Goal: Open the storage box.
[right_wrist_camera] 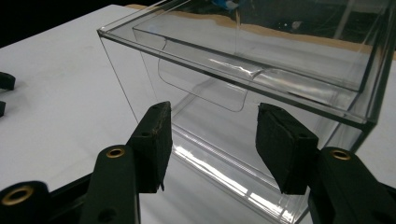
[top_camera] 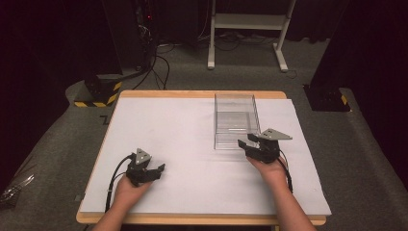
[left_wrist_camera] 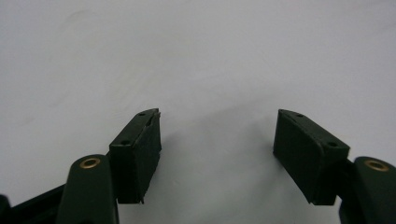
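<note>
A clear plastic box stands on the white table sheet, right of centre. In the right gripper view its front shows an inner drawer with a curved pull tab. My right gripper is at the box's near right corner. Its jaws are open just in front of the front face, with no pad pressing on it. My left gripper rests low at the near left, far from the box. Its jaws are open over bare white sheet with nothing between them.
The sheet lies on a wooden table whose edge runs along the near side. On the floor behind are a white desk frame, a black stand with a yellow-striped base, cables, and a black base at the right.
</note>
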`<state>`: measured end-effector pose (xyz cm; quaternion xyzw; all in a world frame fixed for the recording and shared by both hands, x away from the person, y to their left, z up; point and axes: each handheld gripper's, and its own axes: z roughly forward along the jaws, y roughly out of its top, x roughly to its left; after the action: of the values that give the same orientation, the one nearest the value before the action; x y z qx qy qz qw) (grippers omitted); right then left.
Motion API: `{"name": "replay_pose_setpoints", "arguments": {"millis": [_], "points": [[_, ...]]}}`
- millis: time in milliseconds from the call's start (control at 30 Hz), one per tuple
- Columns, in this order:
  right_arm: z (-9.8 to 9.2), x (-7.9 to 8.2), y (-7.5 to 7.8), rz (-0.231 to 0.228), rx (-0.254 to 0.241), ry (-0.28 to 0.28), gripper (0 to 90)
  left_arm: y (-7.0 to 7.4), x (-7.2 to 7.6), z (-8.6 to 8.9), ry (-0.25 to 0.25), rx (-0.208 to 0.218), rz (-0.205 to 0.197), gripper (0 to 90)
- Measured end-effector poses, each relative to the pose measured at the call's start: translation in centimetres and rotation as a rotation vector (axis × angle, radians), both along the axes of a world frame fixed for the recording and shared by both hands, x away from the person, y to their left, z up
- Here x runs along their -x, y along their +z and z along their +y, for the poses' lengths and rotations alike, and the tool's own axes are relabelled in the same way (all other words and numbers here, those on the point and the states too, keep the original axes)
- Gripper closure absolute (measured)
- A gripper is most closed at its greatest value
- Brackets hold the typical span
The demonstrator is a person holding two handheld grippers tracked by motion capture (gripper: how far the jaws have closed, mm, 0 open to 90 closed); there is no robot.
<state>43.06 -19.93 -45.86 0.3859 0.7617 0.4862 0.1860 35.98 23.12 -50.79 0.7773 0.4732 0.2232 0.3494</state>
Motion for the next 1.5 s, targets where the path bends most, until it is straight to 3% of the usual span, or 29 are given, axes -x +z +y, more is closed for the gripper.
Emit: {"name": "replay_pose_setpoints", "arguments": {"millis": [467,1500], "points": [[0.0,-0.8,-0.2,-0.017,-0.042,0.039,52.6,0.0,0.0,0.0,0.0,-0.001,0.0,32.4],[-0.7,-1.9,-1.1,-0.029,-0.08,0.108,69.1,0.0,0.0,0.0,0.0,-0.002,-0.001,32.6]]}}
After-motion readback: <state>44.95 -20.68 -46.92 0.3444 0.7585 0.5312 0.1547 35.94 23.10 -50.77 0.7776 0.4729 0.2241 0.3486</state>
